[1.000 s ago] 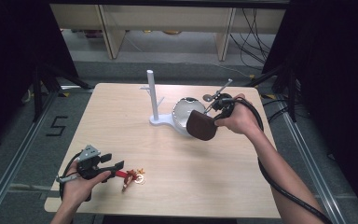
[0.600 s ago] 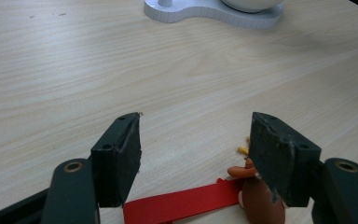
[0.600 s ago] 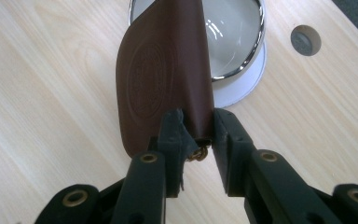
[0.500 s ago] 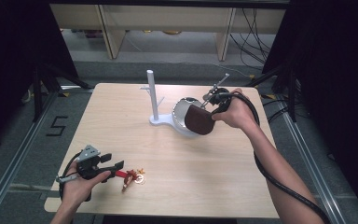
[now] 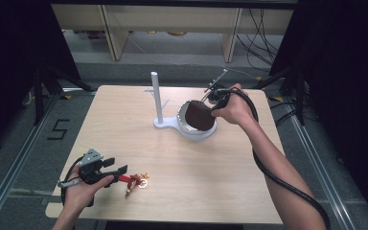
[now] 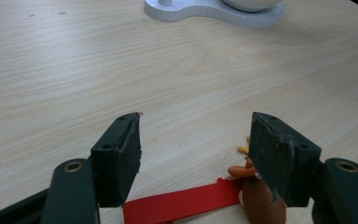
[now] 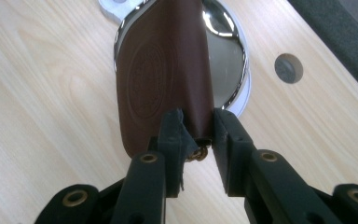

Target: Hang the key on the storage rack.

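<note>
Dark curtains are hanging at both sides of the pale wooden table [image 5: 124,124], and a floor strewn with cables is showing beyond its far edge. On the far half of the table a white stand with an upright post [image 5: 156,98] is sitting with a shiny metal bowl [image 5: 199,130] on its round base. The right gripper [image 5: 210,103] is holding a brown leather pouch with an embossed oval stamp [image 5: 199,116] over that bowl; in the right gripper view its jaws are pinching the pouch's [image 7: 163,74] folded edge, where a small brass fitting is peeking out between them. The pouch is covering much of the bowl [image 7: 226,56], so what lies inside is hidden. A round grey plug [image 7: 288,68] is sitting in the tabletop just beside the base.

At the near left corner the left gripper [image 5: 122,170] is resting low over the table, its jaws standing wide apart and gripping nothing. Just ahead of them a small cluster of red, brown and orange pieces [image 5: 135,182] is lying on the wood. In the left gripper view a flat red strip [image 6: 182,203] and a rounded brown piece [image 6: 261,203] are lying partly behind the jaws and cut off by the frame's bottom edge; what they are is hard to make out.
</note>
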A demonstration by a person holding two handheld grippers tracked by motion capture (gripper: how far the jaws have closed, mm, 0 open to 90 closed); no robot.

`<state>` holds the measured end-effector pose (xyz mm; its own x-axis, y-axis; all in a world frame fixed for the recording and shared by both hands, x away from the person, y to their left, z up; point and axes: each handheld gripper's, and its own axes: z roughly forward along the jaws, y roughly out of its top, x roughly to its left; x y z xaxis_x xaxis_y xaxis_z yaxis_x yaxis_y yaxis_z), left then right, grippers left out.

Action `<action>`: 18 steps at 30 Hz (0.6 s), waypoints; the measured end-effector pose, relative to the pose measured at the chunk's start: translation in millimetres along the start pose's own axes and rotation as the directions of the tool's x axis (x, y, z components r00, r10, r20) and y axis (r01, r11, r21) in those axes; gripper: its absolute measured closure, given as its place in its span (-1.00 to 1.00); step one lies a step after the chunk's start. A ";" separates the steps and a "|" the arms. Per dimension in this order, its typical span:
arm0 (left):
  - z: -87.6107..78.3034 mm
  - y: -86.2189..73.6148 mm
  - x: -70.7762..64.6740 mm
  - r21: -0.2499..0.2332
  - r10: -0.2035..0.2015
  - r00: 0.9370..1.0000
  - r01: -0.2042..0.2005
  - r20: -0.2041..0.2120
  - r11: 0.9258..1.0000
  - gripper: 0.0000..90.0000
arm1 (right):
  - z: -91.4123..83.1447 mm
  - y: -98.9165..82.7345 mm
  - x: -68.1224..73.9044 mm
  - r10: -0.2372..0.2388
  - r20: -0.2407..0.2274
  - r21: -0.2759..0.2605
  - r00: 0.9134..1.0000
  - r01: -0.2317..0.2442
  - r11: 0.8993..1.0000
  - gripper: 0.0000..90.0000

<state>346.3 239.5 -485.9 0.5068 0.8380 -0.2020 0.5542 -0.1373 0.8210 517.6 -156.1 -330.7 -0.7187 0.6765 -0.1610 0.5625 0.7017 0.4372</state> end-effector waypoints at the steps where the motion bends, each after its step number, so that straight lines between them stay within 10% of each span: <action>1: 0.0 0.0 0.0 0.000 0.000 1.000 0.000 0.000 1.000 -0.25 | 0.0 0.0 0.0 0.000 0.000 0.000 1.000 0.000 1.000 0.66; 18: 1.1 -0.7 -0.3 0.000 -0.006 1.000 0.006 0.000 1.000 -0.25 | 23.0 14.3 -0.7 -0.025 0.007 -0.019 1.000 0.025 1.000 0.66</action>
<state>346.5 238.8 -487.0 0.5038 0.8386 -0.2069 0.5569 -0.1323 0.8199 535.5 -141.4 -344.7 -0.7296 0.6604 -0.1776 0.5365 0.7138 0.4502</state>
